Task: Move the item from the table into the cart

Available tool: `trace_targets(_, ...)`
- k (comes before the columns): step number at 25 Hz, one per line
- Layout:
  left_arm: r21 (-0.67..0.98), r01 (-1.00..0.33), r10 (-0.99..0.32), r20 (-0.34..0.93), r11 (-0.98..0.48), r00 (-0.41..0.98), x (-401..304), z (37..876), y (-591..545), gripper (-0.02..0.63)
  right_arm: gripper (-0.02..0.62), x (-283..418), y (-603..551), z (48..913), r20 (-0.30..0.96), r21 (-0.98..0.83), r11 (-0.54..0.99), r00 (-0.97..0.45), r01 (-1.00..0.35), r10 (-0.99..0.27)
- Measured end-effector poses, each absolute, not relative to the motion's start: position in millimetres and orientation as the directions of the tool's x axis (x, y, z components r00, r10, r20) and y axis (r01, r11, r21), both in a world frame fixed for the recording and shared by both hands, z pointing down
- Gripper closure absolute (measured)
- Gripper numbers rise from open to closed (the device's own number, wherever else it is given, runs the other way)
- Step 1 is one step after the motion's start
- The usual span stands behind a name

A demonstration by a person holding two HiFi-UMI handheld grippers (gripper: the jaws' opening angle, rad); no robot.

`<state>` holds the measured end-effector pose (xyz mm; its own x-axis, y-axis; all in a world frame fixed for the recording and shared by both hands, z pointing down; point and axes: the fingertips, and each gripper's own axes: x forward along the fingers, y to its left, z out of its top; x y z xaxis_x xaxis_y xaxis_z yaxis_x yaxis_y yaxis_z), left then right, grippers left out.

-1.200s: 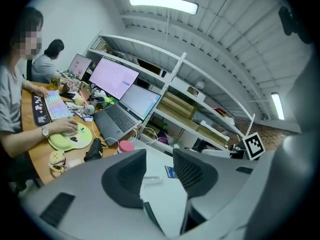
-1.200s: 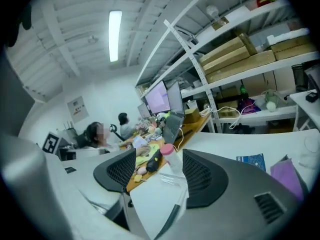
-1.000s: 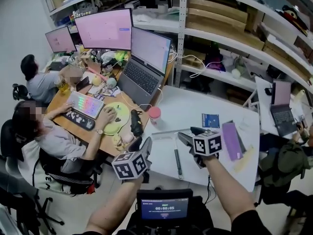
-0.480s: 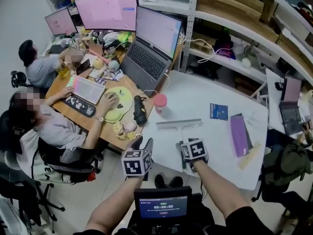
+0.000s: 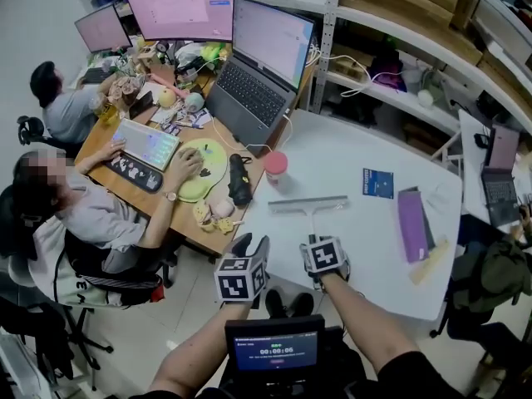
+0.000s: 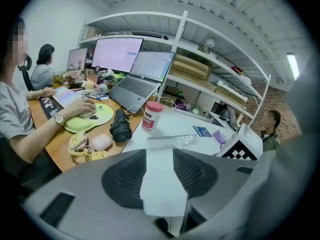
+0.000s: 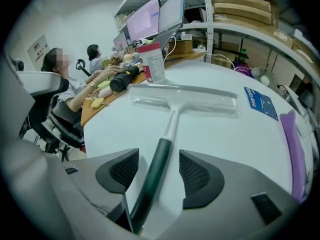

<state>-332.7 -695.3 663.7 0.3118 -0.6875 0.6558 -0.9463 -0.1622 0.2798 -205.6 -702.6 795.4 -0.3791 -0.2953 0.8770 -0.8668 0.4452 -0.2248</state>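
A squeegee (image 5: 309, 205) lies flat on the white table (image 5: 366, 248), its clear blade far and its dark green handle (image 7: 155, 171) pointing back at me. My right gripper (image 5: 320, 252) sits low over the handle's near end. Its jaws straddle the handle (image 7: 157, 159) and are closing, with a gap still showing on each side of it. My left gripper (image 5: 251, 248) hovers open and holds nothing, off the table's near left corner (image 6: 159, 156). The squeegee (image 6: 172, 140) shows beyond it. No cart is in view.
A pink-lidded bottle (image 5: 275, 166) and a black folded umbrella (image 5: 239, 181) stand near the table's left edge. A blue card (image 5: 377, 183) and a purple box (image 5: 413, 223) lie to the right. A seated person (image 5: 91, 214) works at the wooden desk on the left.
My right gripper has moved left and back along the table, from beside the squeegee to over its handle's near end. The left gripper has stayed by the table's near corner.
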Motion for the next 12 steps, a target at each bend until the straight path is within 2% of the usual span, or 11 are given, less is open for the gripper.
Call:
trace_targets(1, 0.283, -0.945, -0.686, 0.656, -0.162, 0.314, -331.8, 665.2, -695.4, 0.440, 0.341, -201.5, -700.3, 799.2, 0.889, -0.204, 0.437, -0.353, -0.876, -0.291)
trace_targets(3, 0.292, -0.944, -0.686, 0.656, -0.155, 0.316, -331.3, 668.0, -696.1, 0.439, 0.414, -188.6, -697.7, 804.0, 0.915, -0.132, 0.430, -0.277, -0.893, -0.293)
trace_targets(6, 0.298, -0.943, -0.684, 0.658, -0.147, 0.314, -332.1, 671.5, -697.1, 0.440, 0.482, -182.3, -699.0, 804.8, 0.922, -0.082, 0.428, -0.231, -0.900, -0.310)
trace_targets(12, 0.324, -0.935, -0.677, 0.657, -0.146, 0.333, -325.1, 672.3, -692.3, 0.439, 0.509, -181.2, -700.7, 801.9, 0.911, -0.100, 0.427, -0.255, -0.899, -0.323)
